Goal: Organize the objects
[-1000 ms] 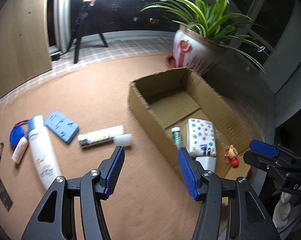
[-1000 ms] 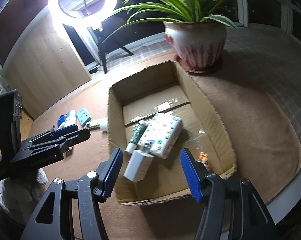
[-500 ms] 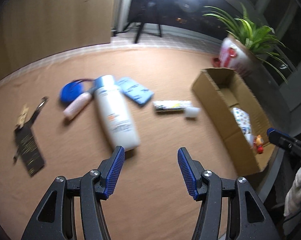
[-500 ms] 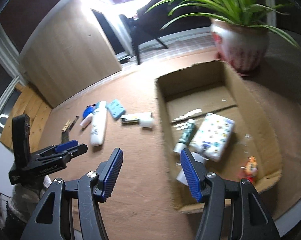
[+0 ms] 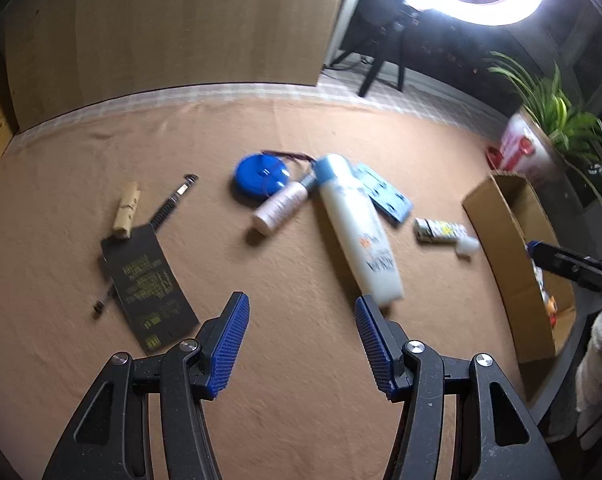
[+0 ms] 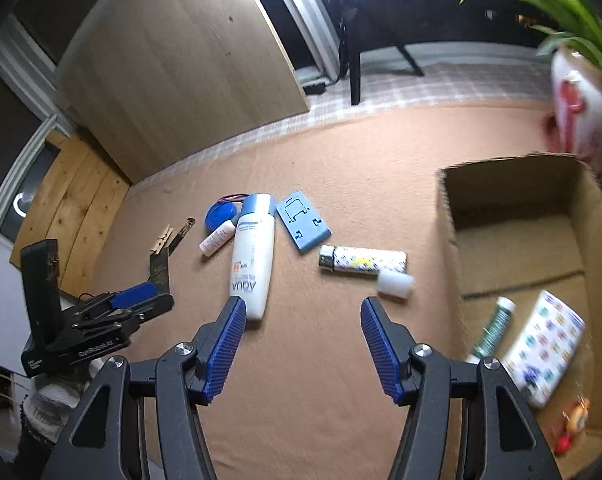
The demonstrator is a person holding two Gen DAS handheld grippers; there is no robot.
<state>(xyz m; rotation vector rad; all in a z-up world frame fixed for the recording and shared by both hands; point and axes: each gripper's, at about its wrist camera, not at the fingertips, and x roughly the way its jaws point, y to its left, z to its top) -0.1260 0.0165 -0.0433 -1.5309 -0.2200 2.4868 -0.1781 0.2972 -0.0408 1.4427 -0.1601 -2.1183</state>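
**Objects spread ahead of both open tools**

Objects lie loose on the tan worktop (image 5: 301, 360) ahead of our tools. Our left tool (image 5: 301, 340) hangs with its jaws apart and nothing between them; just ahead and right of it lies the white bottle (image 5: 359, 228), with the blue disc (image 5: 261, 176), the small pink tube (image 5: 279, 208) and the blue card (image 5: 385, 196) beyond it. The black tag (image 5: 149, 288) lies ahead to its left. Our right tool (image 6: 301, 340) is equally spread and empty; the patterned tube (image 6: 365, 260) lies ahead of it, and the cardboard box (image 6: 449, 240) sits to its right, holding a printed pack (image 6: 541, 348) and a green tube (image 6: 493, 328).
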